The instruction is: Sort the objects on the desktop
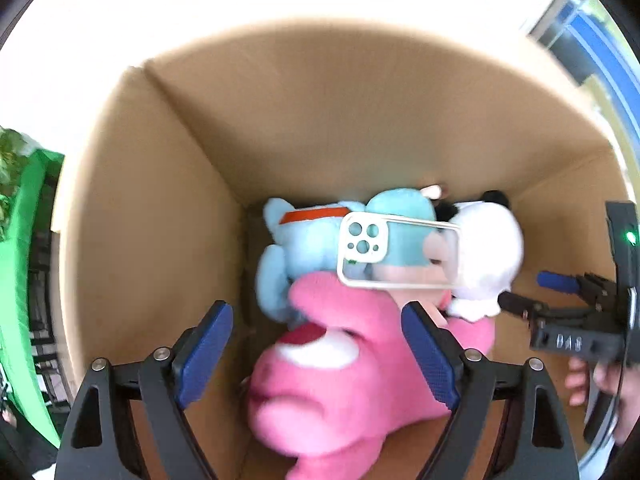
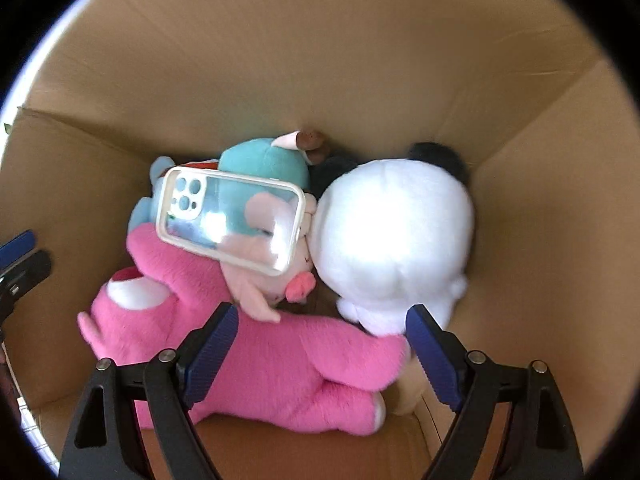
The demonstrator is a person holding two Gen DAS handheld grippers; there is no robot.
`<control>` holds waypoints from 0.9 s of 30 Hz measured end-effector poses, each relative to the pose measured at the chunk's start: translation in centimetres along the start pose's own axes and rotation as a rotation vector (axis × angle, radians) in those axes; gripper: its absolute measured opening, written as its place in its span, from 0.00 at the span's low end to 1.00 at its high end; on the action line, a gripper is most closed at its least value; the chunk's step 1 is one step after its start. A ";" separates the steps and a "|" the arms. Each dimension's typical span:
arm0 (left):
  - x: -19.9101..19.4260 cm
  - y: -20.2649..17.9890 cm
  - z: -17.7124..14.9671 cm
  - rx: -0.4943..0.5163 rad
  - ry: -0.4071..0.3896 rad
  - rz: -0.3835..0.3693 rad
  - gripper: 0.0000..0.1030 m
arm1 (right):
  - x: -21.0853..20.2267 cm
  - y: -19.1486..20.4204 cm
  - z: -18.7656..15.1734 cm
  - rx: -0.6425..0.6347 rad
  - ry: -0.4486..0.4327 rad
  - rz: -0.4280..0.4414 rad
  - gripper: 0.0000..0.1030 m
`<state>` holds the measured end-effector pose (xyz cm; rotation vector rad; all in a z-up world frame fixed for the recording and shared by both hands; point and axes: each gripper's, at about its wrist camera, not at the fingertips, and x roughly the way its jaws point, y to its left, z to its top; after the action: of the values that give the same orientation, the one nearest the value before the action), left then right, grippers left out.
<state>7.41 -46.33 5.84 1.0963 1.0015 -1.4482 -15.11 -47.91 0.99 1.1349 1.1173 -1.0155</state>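
Note:
Both grippers point down into a cardboard box (image 1: 168, 184) (image 2: 520, 208) holding plush toys. A clear phone case with a white rim (image 1: 398, 254) (image 2: 232, 220) lies loose on top of the toys, touched by neither gripper. Under it sit a pink plush (image 1: 336, 380) (image 2: 280, 364), a light-blue plush (image 1: 296, 252) (image 2: 260, 160), a white plush with black ears (image 1: 488, 252) (image 2: 392, 240) and a small pale-pink pig plush (image 2: 276, 280). My left gripper (image 1: 320, 352) is open above the pink plush. My right gripper (image 2: 320, 352) is open, nothing between its fingers; it also shows at the right edge (image 1: 520, 292).
The box walls rise on all sides of the toys. A green object and foliage (image 1: 28, 216) stand outside the box at the left. A hand (image 1: 592, 384) holds the right gripper's handle. A blue frame by a window (image 1: 600, 40) shows at the upper right.

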 end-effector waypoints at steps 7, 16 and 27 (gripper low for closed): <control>-8.1 -0.2 -2.9 0.044 -0.174 0.047 1.00 | -5.9 3.5 -1.0 -0.017 -0.104 -0.027 0.83; -10.7 -0.5 -7.7 0.054 -0.292 0.062 1.00 | -10.0 7.1 -9.0 -0.012 -0.242 -0.082 0.83; -12.7 -0.3 -12.4 0.024 -0.367 0.014 1.00 | -11.0 8.6 -12.3 0.009 -0.256 -0.165 0.83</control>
<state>9.48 -31.41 15.17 0.8122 0.7161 -1.5821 -10.21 -34.00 12.34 0.9002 1.0120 -1.2574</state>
